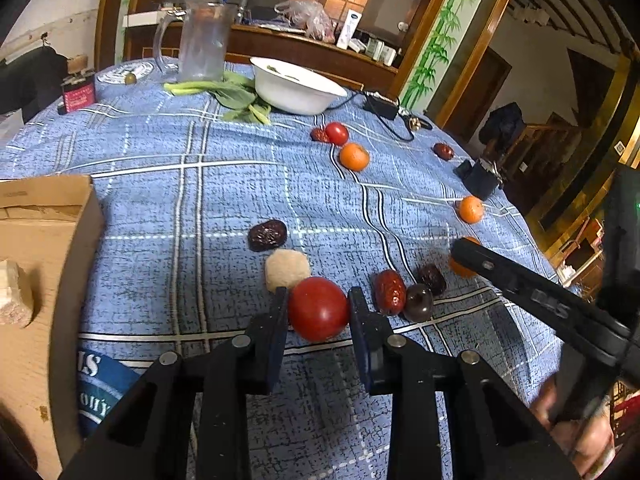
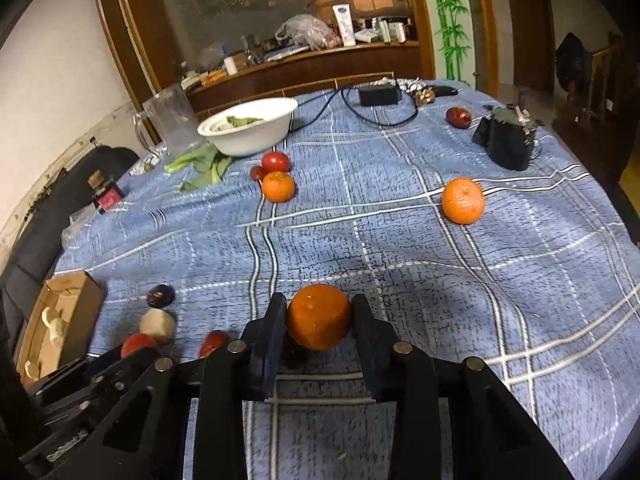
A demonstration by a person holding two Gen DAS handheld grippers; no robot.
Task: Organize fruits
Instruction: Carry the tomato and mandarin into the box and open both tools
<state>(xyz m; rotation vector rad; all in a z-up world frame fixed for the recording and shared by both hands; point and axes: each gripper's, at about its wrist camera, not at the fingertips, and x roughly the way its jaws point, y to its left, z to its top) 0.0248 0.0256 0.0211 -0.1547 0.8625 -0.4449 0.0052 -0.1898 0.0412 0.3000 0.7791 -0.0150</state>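
Note:
In the left wrist view my left gripper (image 1: 318, 300) is shut on a red tomato (image 1: 318, 309) just above the blue plaid cloth. A pale round fruit (image 1: 286, 269), a dark date (image 1: 267, 235), a red date (image 1: 389, 292) and dark fruits (image 1: 419, 302) lie close around it. In the right wrist view my right gripper (image 2: 319, 308) is shut on an orange (image 2: 319, 317). Another orange (image 2: 463, 200) lies far right. A third orange (image 2: 278, 186) sits beside a tomato (image 2: 275, 161) near the white bowl (image 2: 256, 136).
A cardboard box (image 1: 44, 272) stands at the left edge. A clear jug (image 1: 202, 36) and leafy greens (image 1: 228, 94) are at the back by the bowl. A black object (image 2: 508, 140), a power adapter with cable (image 2: 379, 95) and a lone date (image 2: 458, 117) lie far right.

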